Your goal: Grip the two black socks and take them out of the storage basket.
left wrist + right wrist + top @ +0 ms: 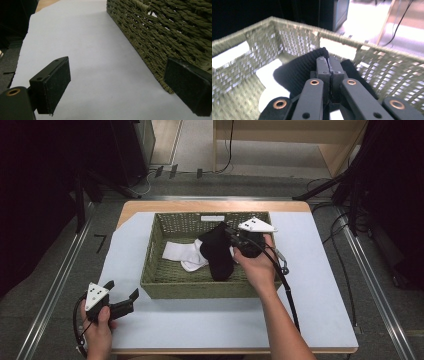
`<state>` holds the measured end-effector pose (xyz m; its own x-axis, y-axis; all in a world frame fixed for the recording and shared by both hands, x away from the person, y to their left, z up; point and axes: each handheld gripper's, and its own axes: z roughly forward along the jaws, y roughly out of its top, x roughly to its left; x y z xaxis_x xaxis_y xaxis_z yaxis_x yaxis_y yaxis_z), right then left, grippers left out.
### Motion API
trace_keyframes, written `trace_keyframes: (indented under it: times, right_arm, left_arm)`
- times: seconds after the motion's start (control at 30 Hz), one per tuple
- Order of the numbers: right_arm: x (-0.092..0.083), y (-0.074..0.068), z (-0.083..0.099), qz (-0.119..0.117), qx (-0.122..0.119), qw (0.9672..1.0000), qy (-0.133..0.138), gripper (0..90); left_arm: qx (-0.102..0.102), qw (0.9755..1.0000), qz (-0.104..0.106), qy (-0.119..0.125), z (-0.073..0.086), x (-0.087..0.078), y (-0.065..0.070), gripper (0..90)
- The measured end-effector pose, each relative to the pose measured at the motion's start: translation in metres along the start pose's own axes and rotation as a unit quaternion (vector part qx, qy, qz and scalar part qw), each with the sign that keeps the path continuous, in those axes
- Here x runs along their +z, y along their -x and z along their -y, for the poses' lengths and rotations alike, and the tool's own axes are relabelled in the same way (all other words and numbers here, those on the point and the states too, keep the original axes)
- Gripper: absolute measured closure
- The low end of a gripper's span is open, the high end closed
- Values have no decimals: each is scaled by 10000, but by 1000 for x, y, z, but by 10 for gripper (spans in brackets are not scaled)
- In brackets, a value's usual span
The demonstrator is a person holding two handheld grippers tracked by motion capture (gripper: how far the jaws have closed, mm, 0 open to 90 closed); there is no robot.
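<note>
One woven basket (172,285) holds two socks: one black sock (217,252), one white sock (182,254). The black sock hangs over the basket's middle, long axis pointing down toward its near wall, dark, ribbed knit. The right hand-held gripper (226,231) pinches its top edge, jaws closed tight. Left of the basket, the left hand-held gripper (121,295) stands wide, holding nothing.

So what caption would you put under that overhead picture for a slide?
Right gripper shut on a black sock above white socks in a woven basket; left gripper open beside it.

Left hand-held gripper (121,296) agape, right hand-held gripper (223,228) clamped
</note>
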<state>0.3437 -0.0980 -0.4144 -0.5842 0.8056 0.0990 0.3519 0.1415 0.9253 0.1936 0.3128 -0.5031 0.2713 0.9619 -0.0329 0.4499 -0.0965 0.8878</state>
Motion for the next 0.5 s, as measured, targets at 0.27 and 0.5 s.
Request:
trace_keyframes:
  times: [0.27, 0.5]
  right_arm:
    - [-19, -2, -9, 96, -94, 9986, 514, 900]
    - [-37, -2, -15, 264, -365, 9914, 1230, 900]
  left_arm:
    - [3, 10000, -11, -15, 0, 0, 0, 84]
    - [7, 10000, -7, -7, 0, 0, 0, 84]
